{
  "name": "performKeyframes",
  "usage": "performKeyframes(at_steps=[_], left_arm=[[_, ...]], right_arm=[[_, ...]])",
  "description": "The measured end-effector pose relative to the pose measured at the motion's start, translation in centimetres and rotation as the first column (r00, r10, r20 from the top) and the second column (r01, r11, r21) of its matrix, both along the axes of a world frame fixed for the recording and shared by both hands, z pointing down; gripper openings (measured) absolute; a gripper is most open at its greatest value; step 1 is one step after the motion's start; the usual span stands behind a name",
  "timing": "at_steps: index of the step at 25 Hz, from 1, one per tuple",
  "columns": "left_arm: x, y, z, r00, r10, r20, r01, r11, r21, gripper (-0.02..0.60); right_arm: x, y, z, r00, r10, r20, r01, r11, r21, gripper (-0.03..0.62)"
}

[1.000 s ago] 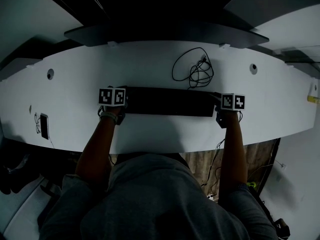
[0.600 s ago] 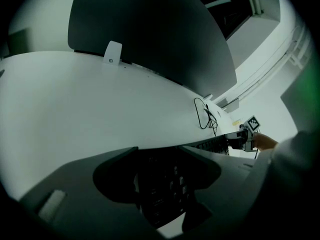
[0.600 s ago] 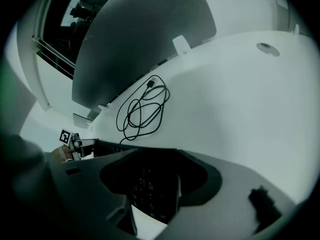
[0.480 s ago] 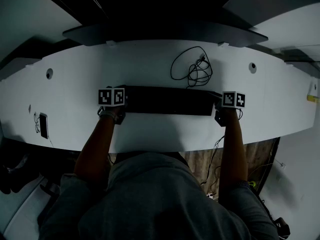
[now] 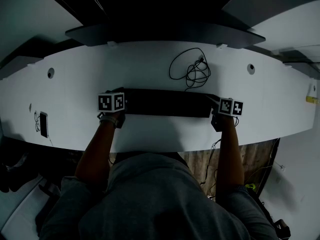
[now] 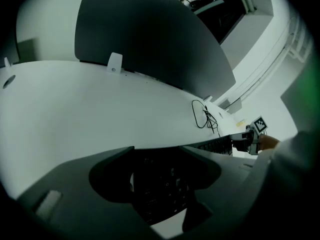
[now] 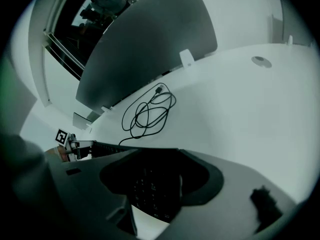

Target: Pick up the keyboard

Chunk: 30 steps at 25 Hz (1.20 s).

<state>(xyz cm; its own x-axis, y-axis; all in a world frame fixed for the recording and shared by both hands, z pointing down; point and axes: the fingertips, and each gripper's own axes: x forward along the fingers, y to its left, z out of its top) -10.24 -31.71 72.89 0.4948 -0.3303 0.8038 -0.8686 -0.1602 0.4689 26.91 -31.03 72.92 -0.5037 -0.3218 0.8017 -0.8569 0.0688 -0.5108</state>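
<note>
Plainly, the left tool has its two jaws drawn in on the left end of a long, flat black keyboard. In the left gripper view the tool shows the dark key rows filling the gap between its jaws. The right tool does the same at the other end; in the right gripper view the tool has the keys wedged between its jaws. So the keyboard is held at both short ends at once.

Its long axis runs left to right across the person, roughly level with the near edge of the curved white worktop. The right end sits a touch nearer the person than the left. The keys face up. It lies over the middle of the worktop, but I cannot tell whether it rests there or hangs just clear.

Beyond the keyboard, near its right half, a thin black cable lies in loose loops on the worktop. The right gripper view shows one strand of this cable running down to the keyboard's far edge. Farther back a dark curved divider panel stands along the far edge. Two small round holes are set in the worktop, one well out to either side. A small dark phone-like slab lies well to the left near the front edge. The person's bare forearms reach forward from a grey top.
</note>
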Motion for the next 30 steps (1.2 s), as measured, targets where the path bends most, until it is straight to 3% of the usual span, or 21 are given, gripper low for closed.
performKeyframes(at_steps=[9, 17, 23, 30], left_arm=[[-0.2, 0.8, -5.3, 0.999, -0.028, -0.022, 0.030, 0.992, 0.123, 0.258], [-0.6, 1.3, -13.0, 0.998, -0.049, -0.025, 0.055, 0.951, 0.303, 0.258], [-1.5, 2.1, -19.2, 0.998, -0.056, -0.008, 0.054, 0.895, 0.442, 0.258], [-2.5, 3.8, -26.6, 0.997, -0.073, -0.004, 0.062, 0.819, 0.571, 0.258]], right_arm=[[-0.1, -0.4, -6.3, 1.000, -0.023, -0.016, 0.025, 0.983, 0.183, 0.227], [-0.4, -0.4, -14.0, 0.999, -0.030, -0.019, 0.035, 0.930, 0.367, 0.227], [-1.3, 0.2, -19.5, 0.999, -0.040, -0.009, 0.039, 0.873, 0.487, 0.227], [-2.4, 1.5, -26.5, 0.998, -0.054, 0.017, 0.032, 0.783, 0.621, 0.227]])
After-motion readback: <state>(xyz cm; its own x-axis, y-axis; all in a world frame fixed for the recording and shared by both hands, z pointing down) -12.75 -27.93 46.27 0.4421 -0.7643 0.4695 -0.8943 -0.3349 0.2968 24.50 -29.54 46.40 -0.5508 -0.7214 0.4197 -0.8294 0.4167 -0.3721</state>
